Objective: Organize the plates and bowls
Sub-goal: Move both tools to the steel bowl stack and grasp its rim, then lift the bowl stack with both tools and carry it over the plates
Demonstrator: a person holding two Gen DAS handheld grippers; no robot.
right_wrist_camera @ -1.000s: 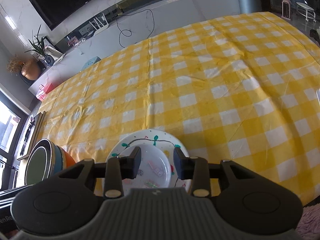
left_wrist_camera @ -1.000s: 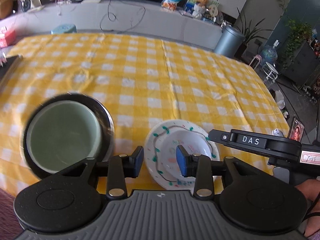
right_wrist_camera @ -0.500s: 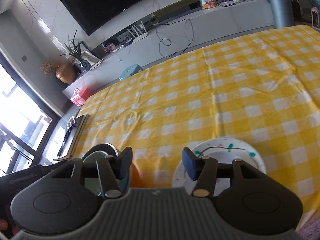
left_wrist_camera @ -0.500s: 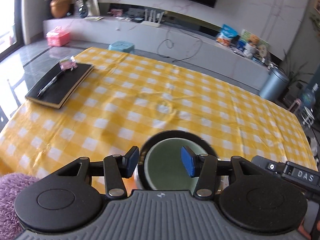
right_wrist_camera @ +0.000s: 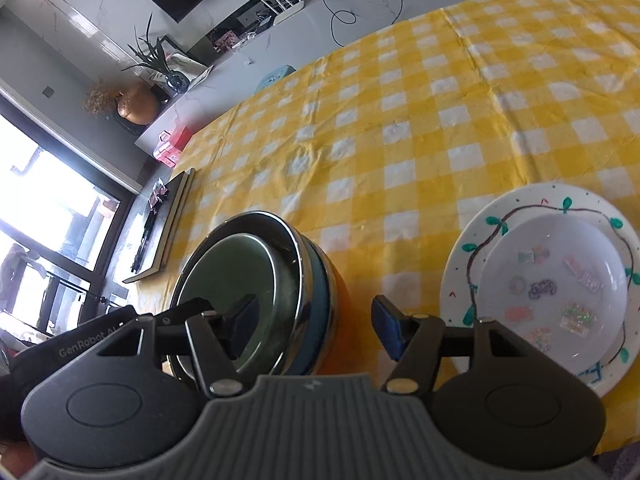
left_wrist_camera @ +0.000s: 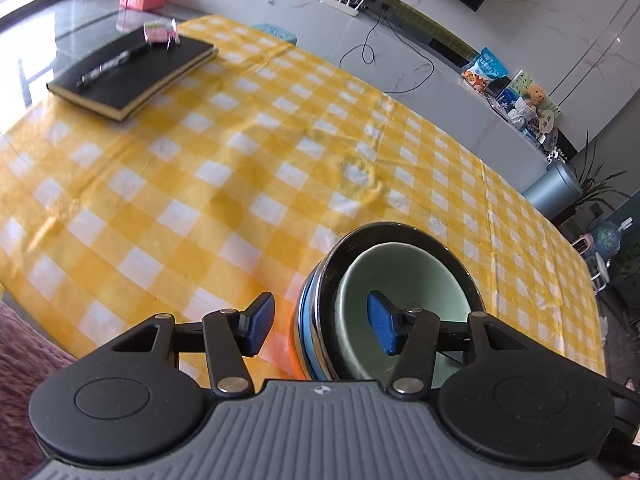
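A stack of nested bowls [left_wrist_camera: 400, 276] sits near the table's front edge: a pale green bowl inside a steel one, over a blue and an orange one. My left gripper [left_wrist_camera: 320, 326] is open, straddling the stack's left rim, one finger outside and one inside the green bowl. My right gripper [right_wrist_camera: 314, 326] is open, straddling the same stack's [right_wrist_camera: 256, 280] right rim. A white plate with a painted vine [right_wrist_camera: 520, 212] holds a small white bowl with stickers [right_wrist_camera: 556, 280], to the right of the stack.
A black notebook with a pen [left_wrist_camera: 132, 76] lies at the table's far left corner. The yellow checked tablecloth [left_wrist_camera: 240, 168] covers the table. A purple fuzzy cloth [left_wrist_camera: 24, 364] lies at the near left edge.
Both grippers have swung left and come down onto the bowl stack, one on each side of its rim. The right gripper has left the white plate, which now lies to its right.
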